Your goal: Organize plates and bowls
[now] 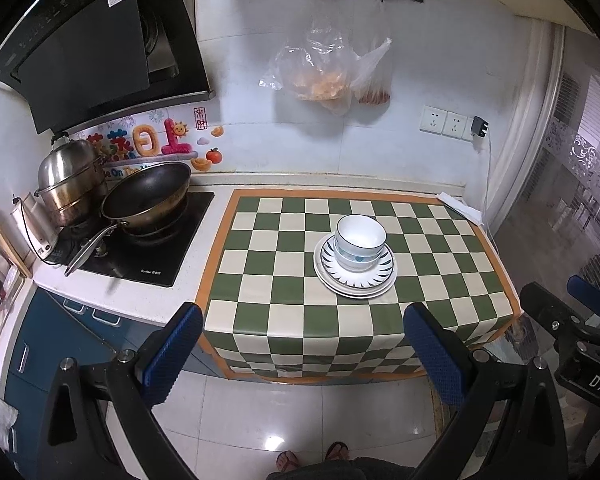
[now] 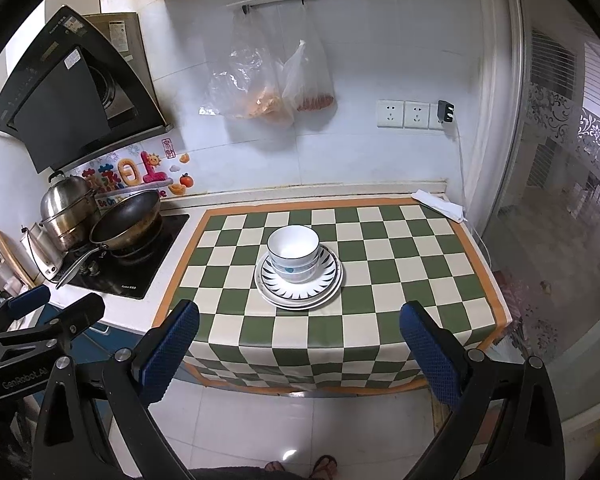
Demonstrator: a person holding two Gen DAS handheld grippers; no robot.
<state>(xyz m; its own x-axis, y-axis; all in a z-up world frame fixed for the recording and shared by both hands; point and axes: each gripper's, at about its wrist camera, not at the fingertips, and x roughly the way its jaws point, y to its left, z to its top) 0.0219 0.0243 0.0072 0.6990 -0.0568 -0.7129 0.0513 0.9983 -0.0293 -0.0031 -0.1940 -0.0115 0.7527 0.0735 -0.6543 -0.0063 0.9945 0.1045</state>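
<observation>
White bowls (image 1: 360, 246) are nested in a stack on stacked plates (image 1: 356, 280) with a dark leaf-pattern rim, on the green-and-white checkered cloth (image 1: 284, 264). The same bowls (image 2: 294, 252) and plates (image 2: 300, 288) show in the right wrist view. My left gripper (image 1: 304, 344) is open and empty, held back over the floor in front of the counter edge. My right gripper (image 2: 300, 344) is open and empty too, equally far back. The right gripper's body (image 1: 572, 328) shows at the right of the left wrist view; the left gripper's body (image 2: 40, 328) at the left of the right wrist view.
A stove (image 1: 140, 248) at the left holds a wok (image 1: 148, 196) and a steel pot (image 1: 70, 180). A range hood (image 1: 88, 52) hangs above. Plastic bags (image 1: 324, 68) hang on the wall. A folded white cloth (image 1: 460, 206) lies at the counter's back right corner.
</observation>
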